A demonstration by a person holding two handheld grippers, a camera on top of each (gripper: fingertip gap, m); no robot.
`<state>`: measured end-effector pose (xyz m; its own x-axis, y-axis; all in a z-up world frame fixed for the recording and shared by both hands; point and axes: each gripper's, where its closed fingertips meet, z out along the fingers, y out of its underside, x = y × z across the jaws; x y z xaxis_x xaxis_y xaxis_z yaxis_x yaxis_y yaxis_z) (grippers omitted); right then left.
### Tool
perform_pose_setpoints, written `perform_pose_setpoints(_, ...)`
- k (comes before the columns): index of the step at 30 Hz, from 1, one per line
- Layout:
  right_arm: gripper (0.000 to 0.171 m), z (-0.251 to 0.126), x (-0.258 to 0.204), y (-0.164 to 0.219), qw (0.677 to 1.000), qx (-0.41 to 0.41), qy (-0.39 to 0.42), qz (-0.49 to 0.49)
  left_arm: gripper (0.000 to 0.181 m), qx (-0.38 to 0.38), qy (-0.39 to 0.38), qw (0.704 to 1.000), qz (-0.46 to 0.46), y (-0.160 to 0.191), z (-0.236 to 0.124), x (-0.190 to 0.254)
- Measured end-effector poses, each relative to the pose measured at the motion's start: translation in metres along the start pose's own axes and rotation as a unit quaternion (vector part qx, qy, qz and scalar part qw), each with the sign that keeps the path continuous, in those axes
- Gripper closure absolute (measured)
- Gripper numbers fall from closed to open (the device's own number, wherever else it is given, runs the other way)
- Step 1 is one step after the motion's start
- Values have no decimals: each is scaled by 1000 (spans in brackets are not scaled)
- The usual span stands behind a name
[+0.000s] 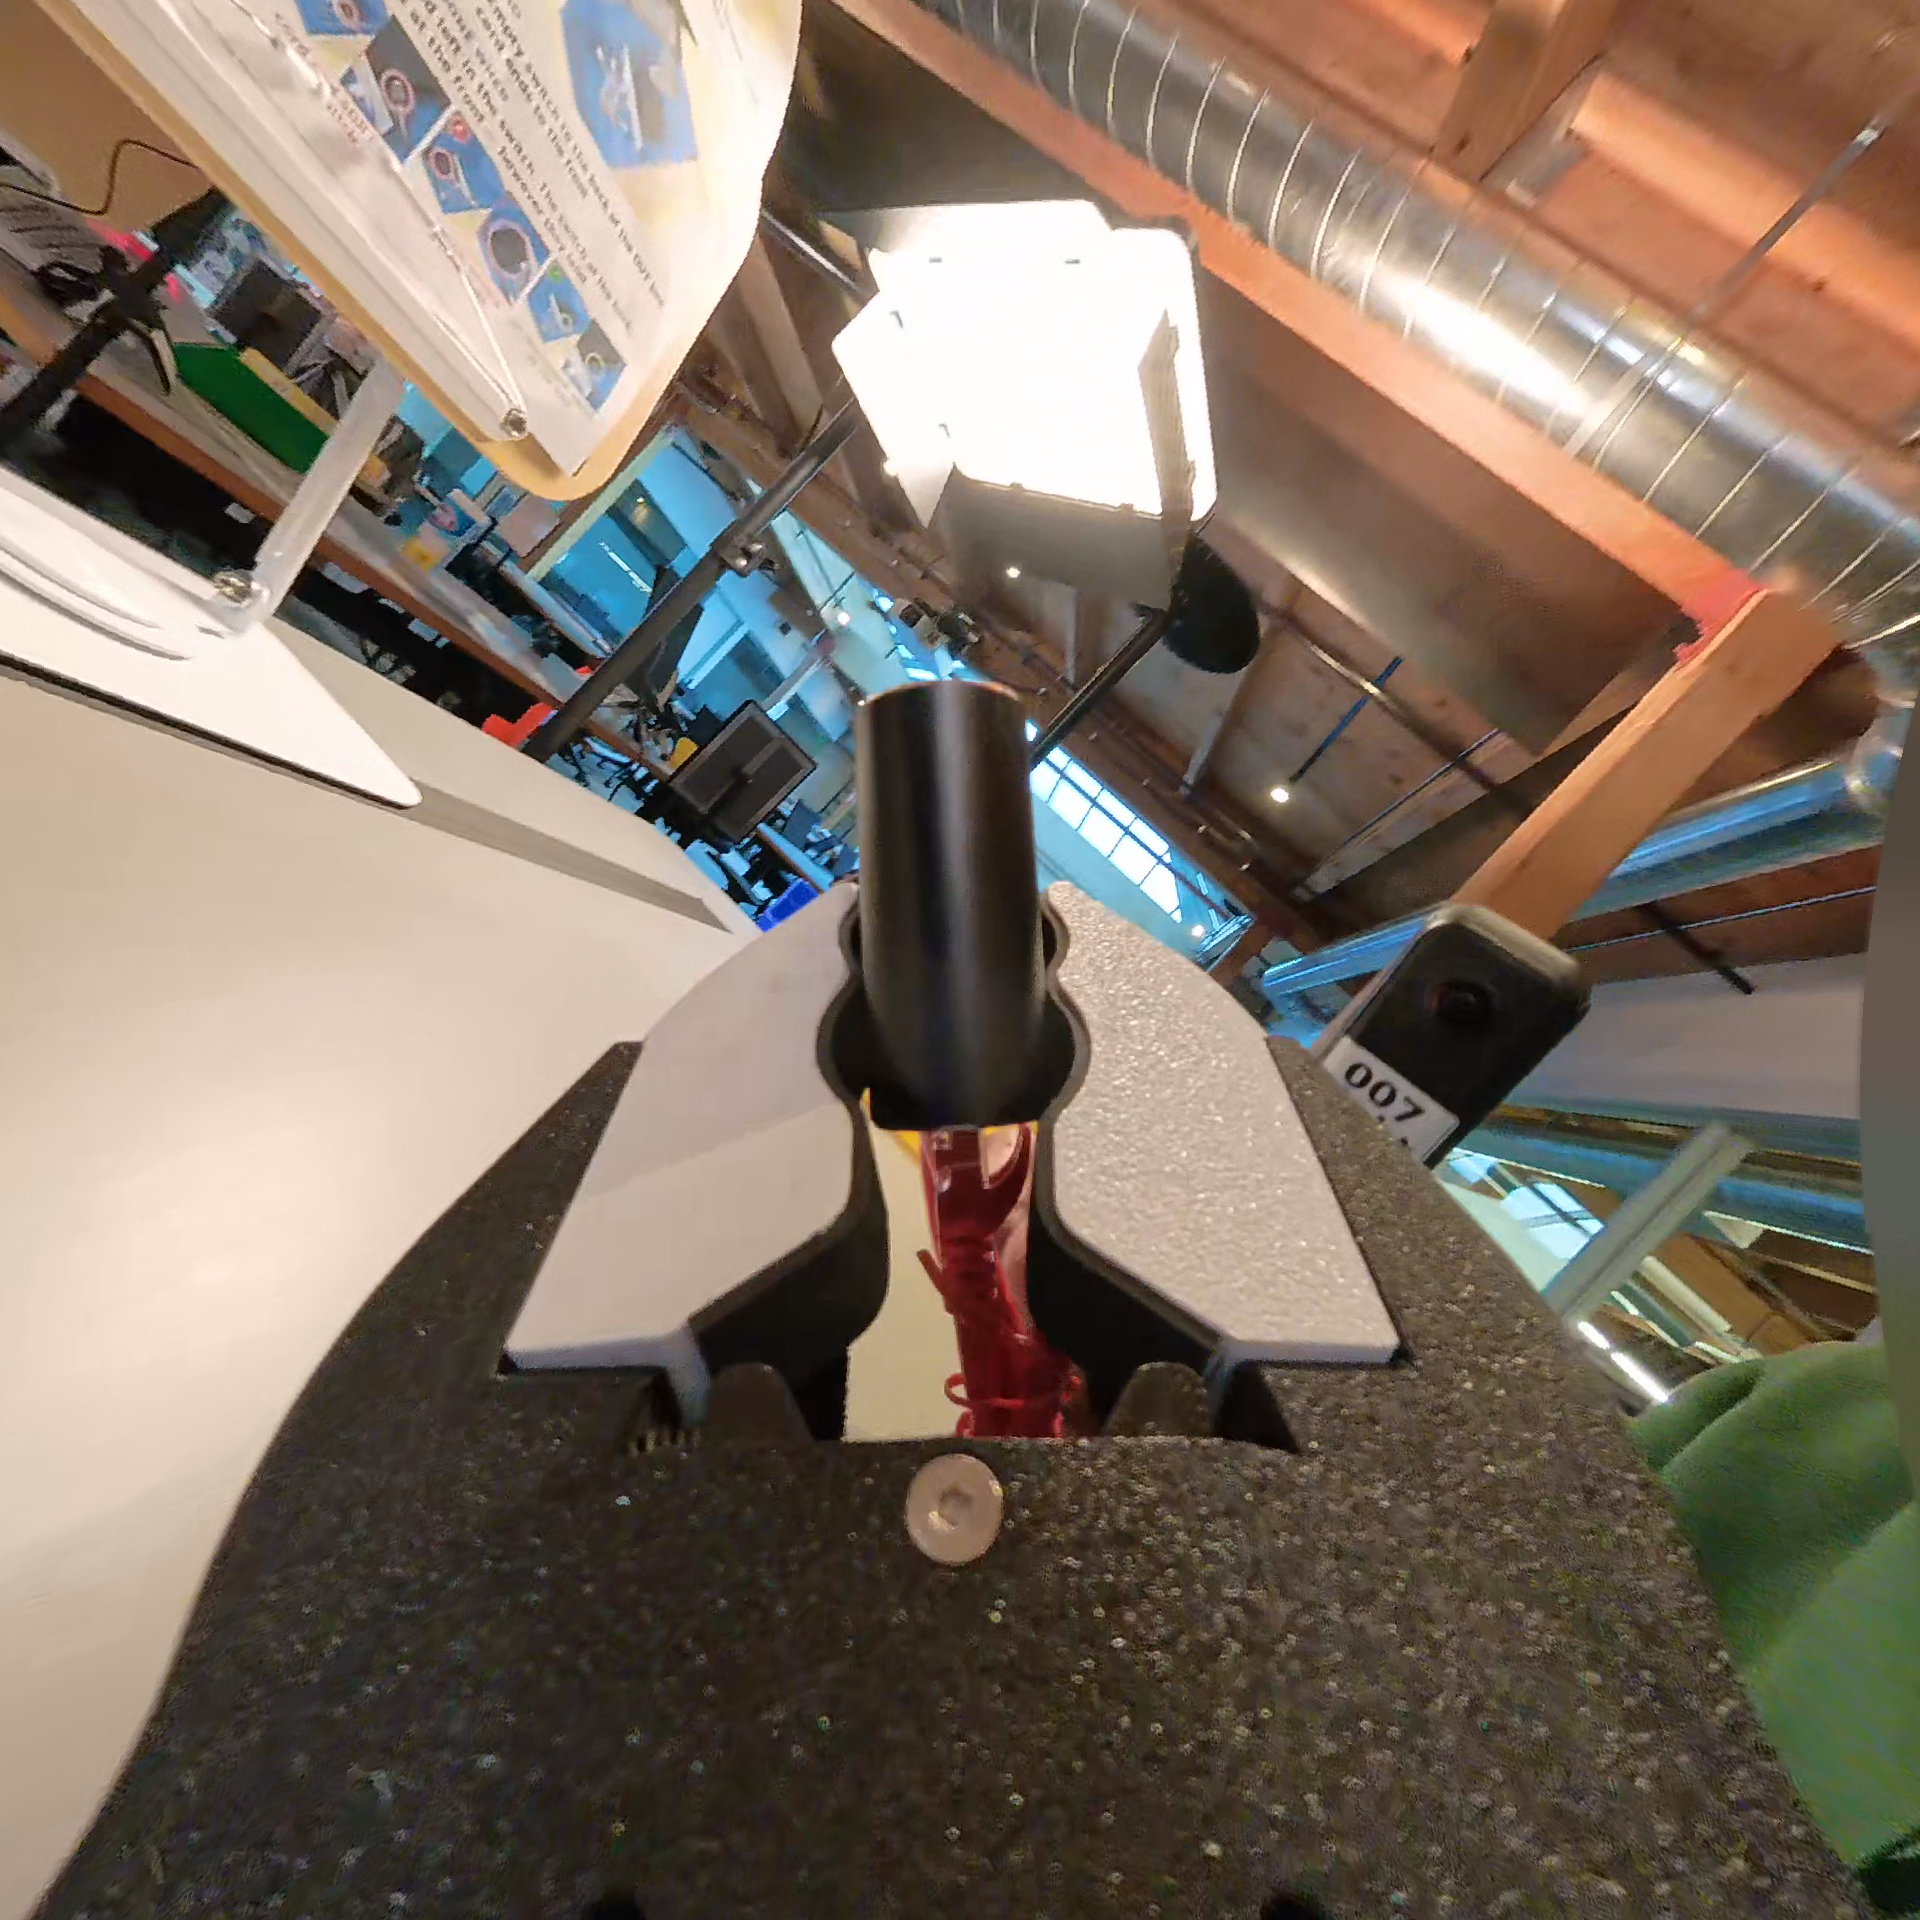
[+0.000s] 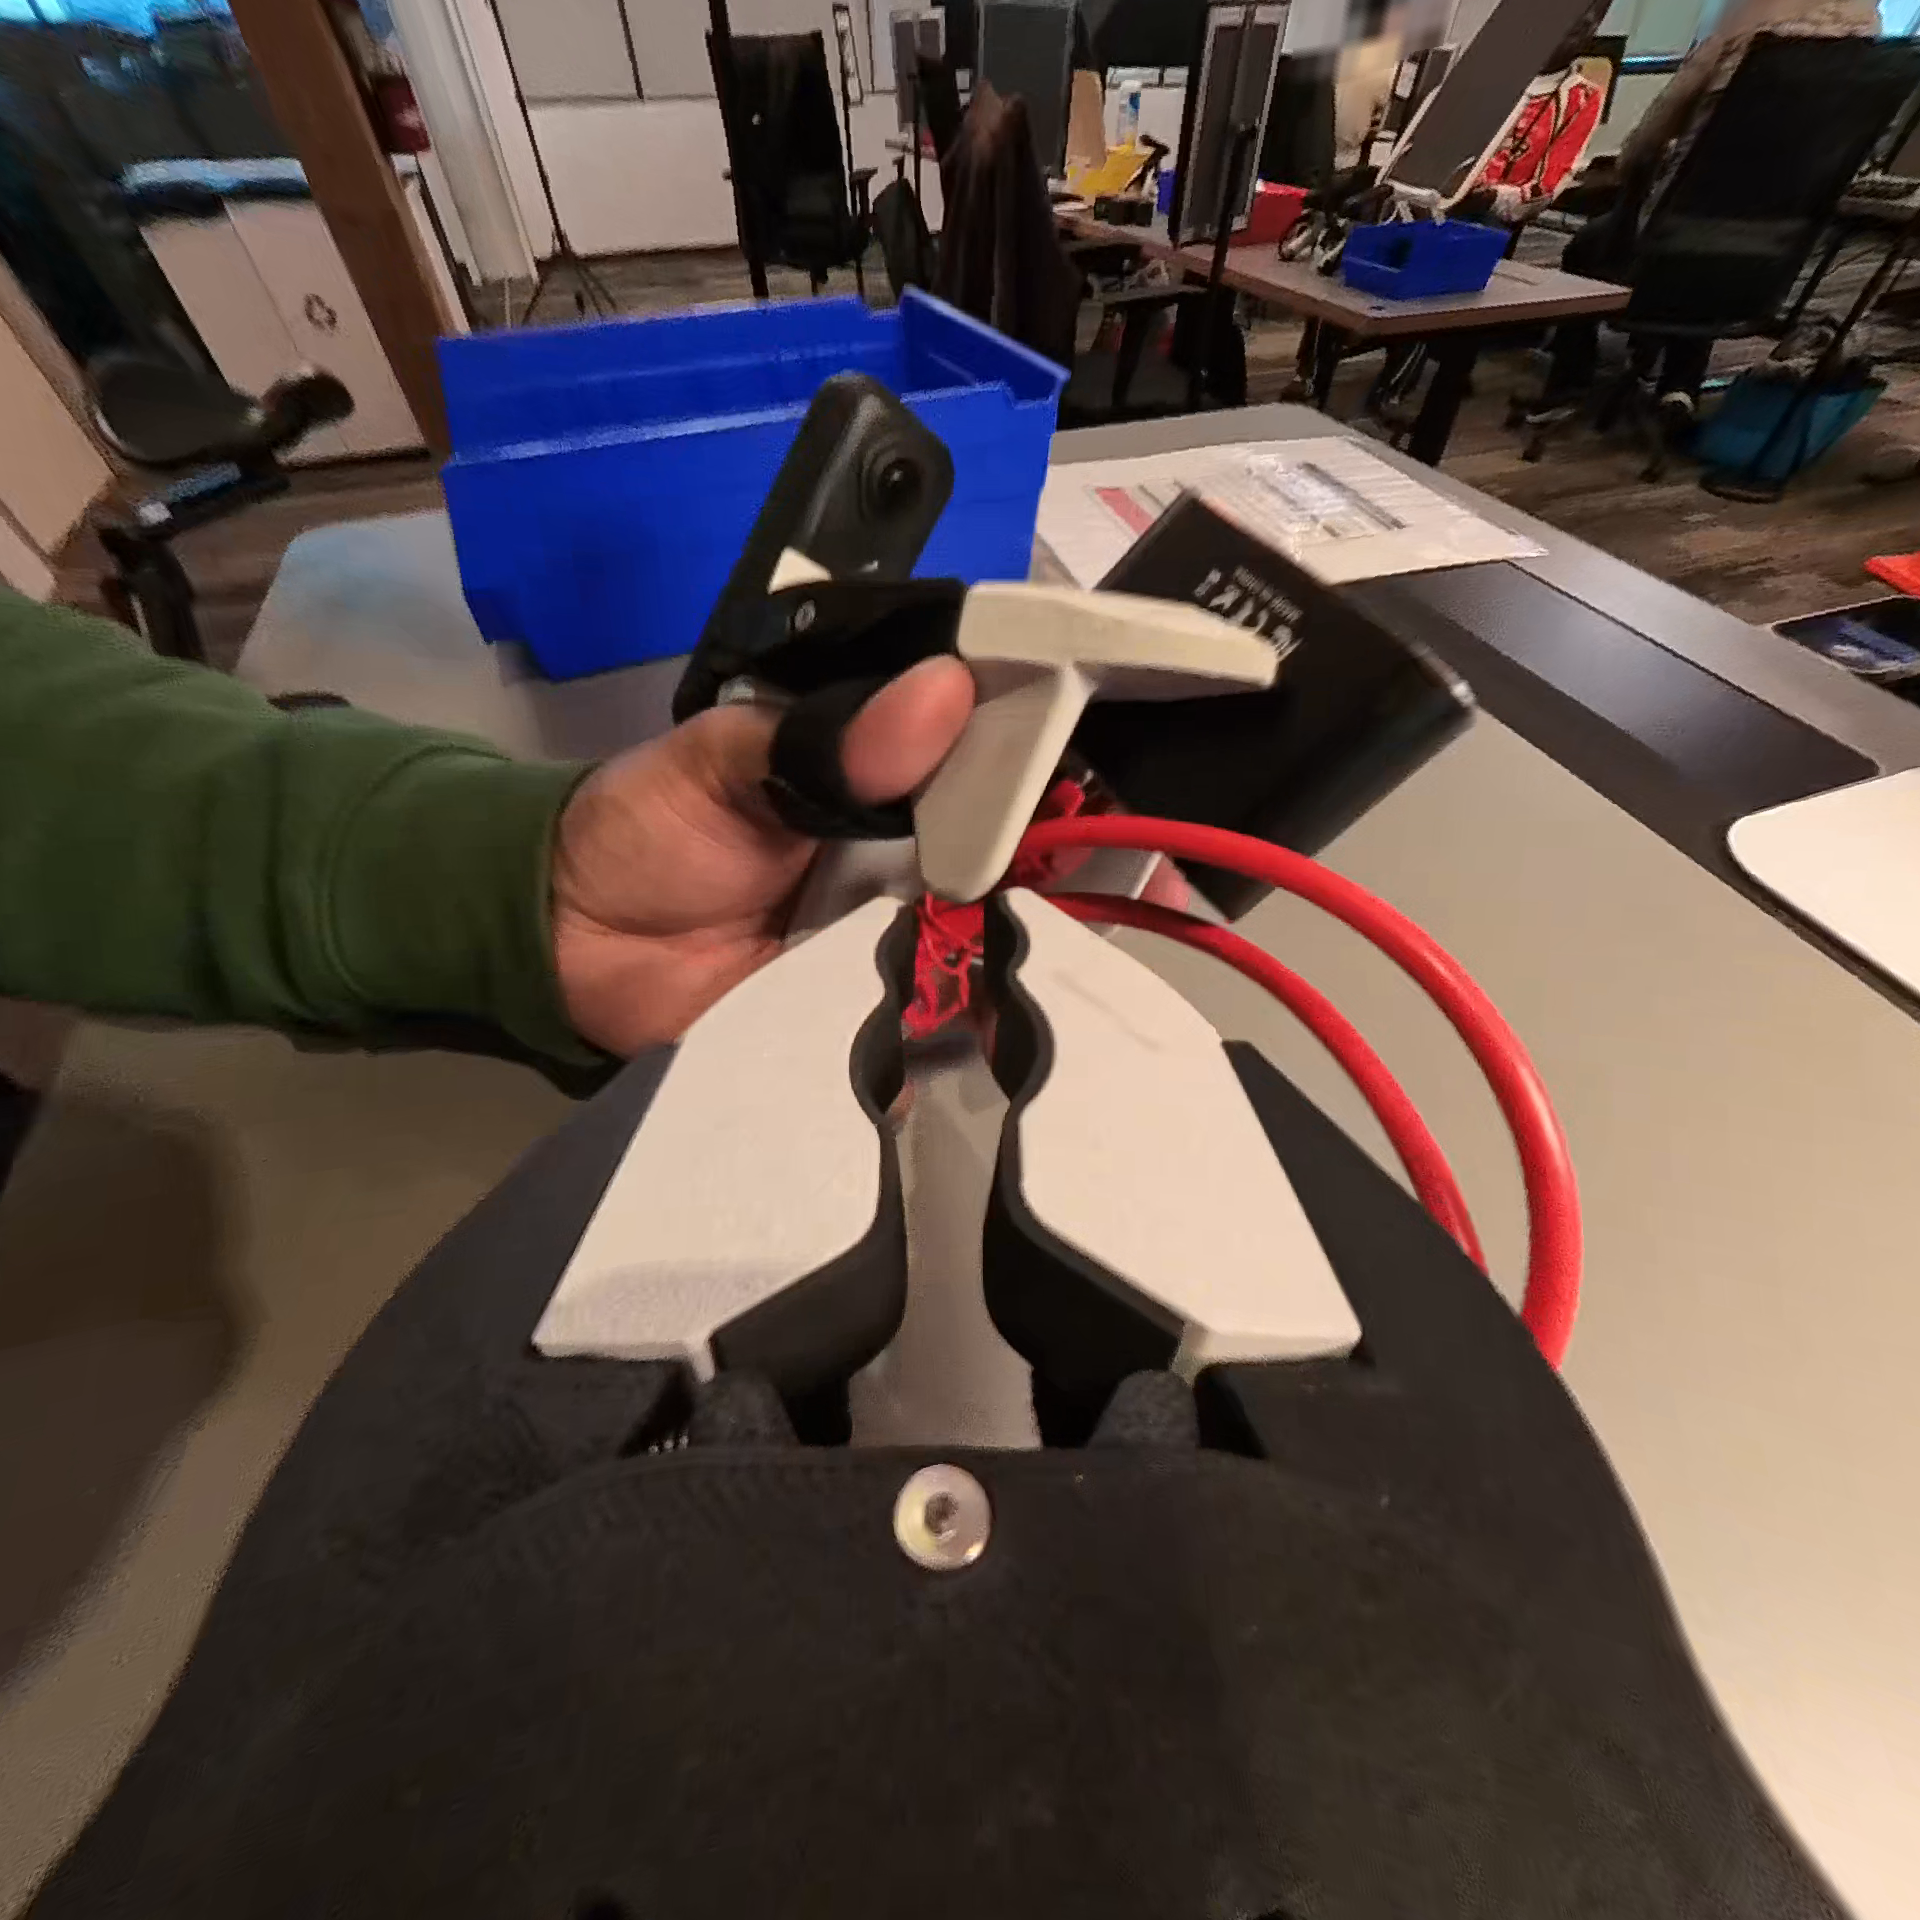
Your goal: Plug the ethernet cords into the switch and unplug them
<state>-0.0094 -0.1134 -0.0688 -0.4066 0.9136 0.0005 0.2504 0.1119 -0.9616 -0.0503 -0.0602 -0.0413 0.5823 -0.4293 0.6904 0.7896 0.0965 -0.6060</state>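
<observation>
In the left wrist view my left gripper [image 1: 951, 940] points up towards the ceiling and is shut on the black switch [image 1: 940, 810], seen end-on. A red ethernet cord [image 1: 987, 1299] shows under the switch between the jaws. In the right wrist view a hand in a green sleeve [image 2: 675, 862] holds the left gripper, whose white fingers [image 2: 1101, 639] clamp the switch [image 2: 1309, 727]. My right gripper [image 2: 940, 930] is shut on the red plug [image 2: 935, 982] just below the switch. The red cord [image 2: 1475, 1060] loops off to the right. The switch's ports are hidden.
A blue bin [image 2: 623, 499] stands at the far side of the grey table [image 2: 1610, 1455], with papers [image 2: 1299, 499] and a black mat [image 2: 1662, 686] to its right. An instruction sheet on a stand [image 1: 468, 208] and a bright light panel [image 1: 1029, 364] are above.
</observation>
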Motion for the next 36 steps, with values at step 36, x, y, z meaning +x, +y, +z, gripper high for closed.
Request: perform_pose_setpoints(36, 157, -7, -5, -13, 975, 143, -77, 154, 152, 93, 141, 985, -40, 1, 3, 34)
